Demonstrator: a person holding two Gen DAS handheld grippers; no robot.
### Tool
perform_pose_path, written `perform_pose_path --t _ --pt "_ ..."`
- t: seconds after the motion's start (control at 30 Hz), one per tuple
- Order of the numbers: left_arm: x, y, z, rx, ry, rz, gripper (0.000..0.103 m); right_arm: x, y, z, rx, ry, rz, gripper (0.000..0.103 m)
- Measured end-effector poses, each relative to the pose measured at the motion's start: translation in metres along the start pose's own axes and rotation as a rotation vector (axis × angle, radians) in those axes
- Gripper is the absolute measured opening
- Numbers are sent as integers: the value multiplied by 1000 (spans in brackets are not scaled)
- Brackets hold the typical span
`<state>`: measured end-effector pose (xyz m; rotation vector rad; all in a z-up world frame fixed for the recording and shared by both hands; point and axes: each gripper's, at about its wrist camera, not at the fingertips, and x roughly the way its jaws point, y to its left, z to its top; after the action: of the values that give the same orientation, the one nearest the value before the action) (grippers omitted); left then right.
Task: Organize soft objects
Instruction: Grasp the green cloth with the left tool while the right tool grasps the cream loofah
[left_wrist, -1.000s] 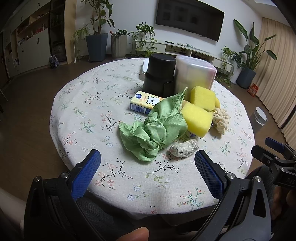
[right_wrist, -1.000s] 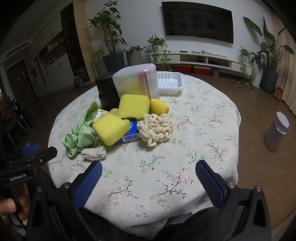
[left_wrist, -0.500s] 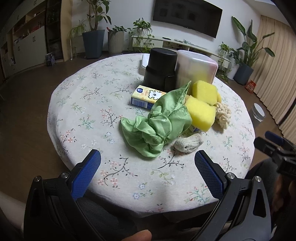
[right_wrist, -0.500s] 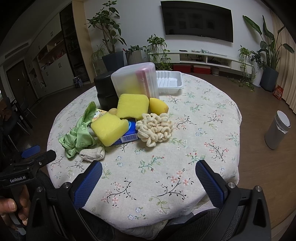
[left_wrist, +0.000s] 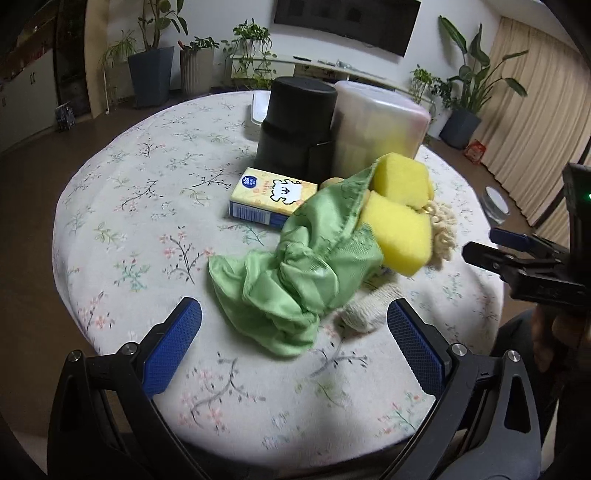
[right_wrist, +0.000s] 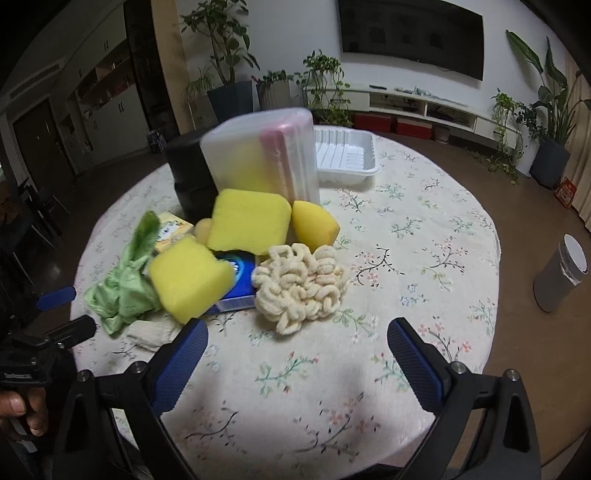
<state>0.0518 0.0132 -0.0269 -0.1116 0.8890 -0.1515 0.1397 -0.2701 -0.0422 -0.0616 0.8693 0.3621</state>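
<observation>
On the floral worktop the black container is closed; beside it the frosted lidded box shows yellow and pink shapes inside, and the white tray, seen only from the right wrist, holds nothing. Both claws have moved closer to the pile: the left claw gapes over the green cloth, and the right claw, having just narrowed slightly, stands wide before the cream looped scrubber, with nothing between its fingers.

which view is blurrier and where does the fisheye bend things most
Right wrist view: motion smear on the translucent container and nearer yellow sponge. Left wrist view: sharper on the tissue pack, soft on the green cloth. Both bend the round table edge and darken toward the corners.
</observation>
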Motion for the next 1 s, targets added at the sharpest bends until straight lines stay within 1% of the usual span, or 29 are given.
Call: perform_pose_path --t 0.07,0.2,0.33,0.43,0.5,0.53,0.67,0.73,0.77,0.8,0.83,0.87,0.9,0.93,1.0 --pt "6 0 3 11 8 28 102 14 -1 7 -12 42 -1 89" --pt "19 -1 7 40 7 65 102 35 -5 19 -20 72 12 89" --pt "27 3 8 22 3 30 102 51 -7 25 -23 93 3 89" --pt "36 4 11 20 36 11 102 62 -12 27 -9 116 -5 88" --pt "45 3 13 32 81 25 102 68 -15 25 1 126 -2 83" --pt "47 1 15 47 93 34 102 70 -15 24 0 133 -3 77" --pt "49 -3 20 75 87 51 100 70 -12 20 -40 110 -16 69" --pt "46 -6 21 91 77 62 96 70 -11 20 -46 100 -18 66" --pt "44 -7 21 96 69 63 91 69 -10 20 -50 94 -21 63" --pt "42 -7 22 95 61 54 82 69 -10 20 -54 89 -23 62" --pt "41 -7 22 93 55 39 76 68 -10 20 -56 84 -23 59" --pt "40 -6 23 86 49 19 65 68 -10 20 -56 79 -19 53" --pt "39 -4 23 77 45 2 57 67 -11 19 -56 73 -15 50" --pt "39 -5 23 72 43 -3 53 67 -12 19 -55 69 -10 45" --pt "38 -2 22 56 38 -24 45 65 -15 19 -48 59 0 40"
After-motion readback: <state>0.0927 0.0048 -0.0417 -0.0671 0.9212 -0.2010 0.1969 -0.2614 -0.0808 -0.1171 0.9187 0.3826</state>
